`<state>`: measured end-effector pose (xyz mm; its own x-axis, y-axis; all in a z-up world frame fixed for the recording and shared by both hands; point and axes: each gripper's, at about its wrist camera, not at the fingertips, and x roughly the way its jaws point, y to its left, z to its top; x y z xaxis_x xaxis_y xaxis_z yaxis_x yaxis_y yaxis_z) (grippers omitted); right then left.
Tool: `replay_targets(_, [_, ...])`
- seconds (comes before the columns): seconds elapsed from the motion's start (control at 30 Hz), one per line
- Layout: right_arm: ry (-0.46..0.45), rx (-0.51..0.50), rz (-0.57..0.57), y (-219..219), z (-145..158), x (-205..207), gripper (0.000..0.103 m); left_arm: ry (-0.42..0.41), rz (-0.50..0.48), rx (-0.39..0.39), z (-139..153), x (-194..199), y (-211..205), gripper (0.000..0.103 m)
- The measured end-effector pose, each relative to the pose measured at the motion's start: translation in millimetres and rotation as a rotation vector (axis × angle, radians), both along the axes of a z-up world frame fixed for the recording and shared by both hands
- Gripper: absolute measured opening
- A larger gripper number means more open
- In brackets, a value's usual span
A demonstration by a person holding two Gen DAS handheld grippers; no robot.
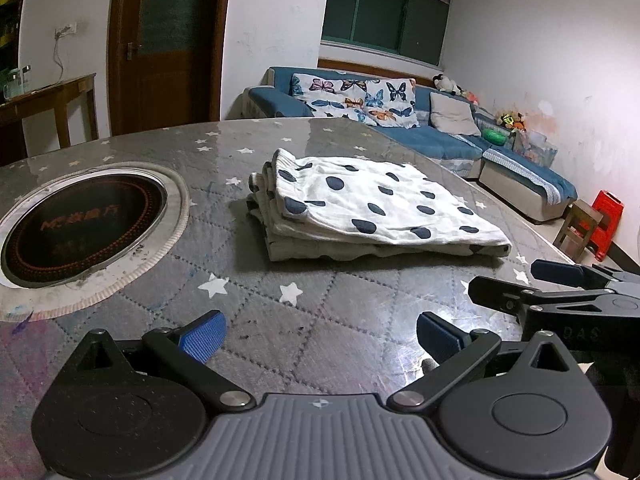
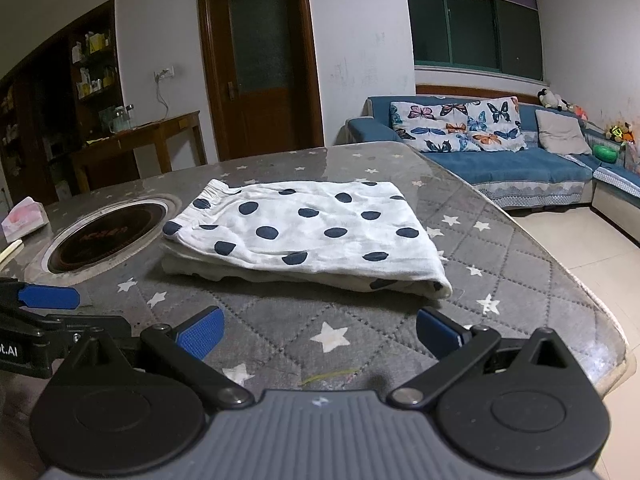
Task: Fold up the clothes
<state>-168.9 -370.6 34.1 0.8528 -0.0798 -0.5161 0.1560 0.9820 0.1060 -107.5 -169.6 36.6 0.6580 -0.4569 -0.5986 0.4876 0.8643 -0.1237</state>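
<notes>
while both grippers gape empty | folded dotted garment (image 1: 372, 208) on star-quilted table (image 1: 320, 320) | sofa (image 2: 500, 164) behind

White walls (image 2: 360, 40) enclose a dim room with a brown wooden door (image 2: 258, 60) and a dark window (image 2: 472, 28). A blue sofa (image 2: 512, 166) with butterfly cushions (image 2: 456, 124) stands below the window on a pale tiled floor (image 2: 568, 240).
</notes>
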Motion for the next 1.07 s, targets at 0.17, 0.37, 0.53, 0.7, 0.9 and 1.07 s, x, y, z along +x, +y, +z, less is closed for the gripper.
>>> replay_targets(0.17, [0.006, 0.003, 0.001, -1, -1, 3, 0.103, 0.0, -0.003, 0.007, 0, 3, -3, 0.103])
replay_targets(0.37, [0.012, 0.006, 0.0, -5, -2, 8, 0.103, 0.004, -0.004, 0.014, 0, 10, -7, 0.103])
replay_targets(0.53, [0.022, 0.01, -0.008, -10, -3, 14, 0.103, 0.009, -0.003, 0.017, 0, 17, -9, 0.103])
replay_targets(0.7, [0.029, 0.015, -0.02, -17, -3, 20, 0.103, 0.008, -0.005, 0.022, 0, 25, -12, 0.103])
replay_targets(0.9, [0.042, 0.027, -0.028, -25, -6, 29, 0.103, 0.017, 0.005, 0.031, -1, 38, -17, 0.103])
replay_targets(1.07, [0.053, 0.028, -0.031, -28, -10, 35, 0.103, 0.018, 0.017, 0.044, -1, 49, -19, 0.103])
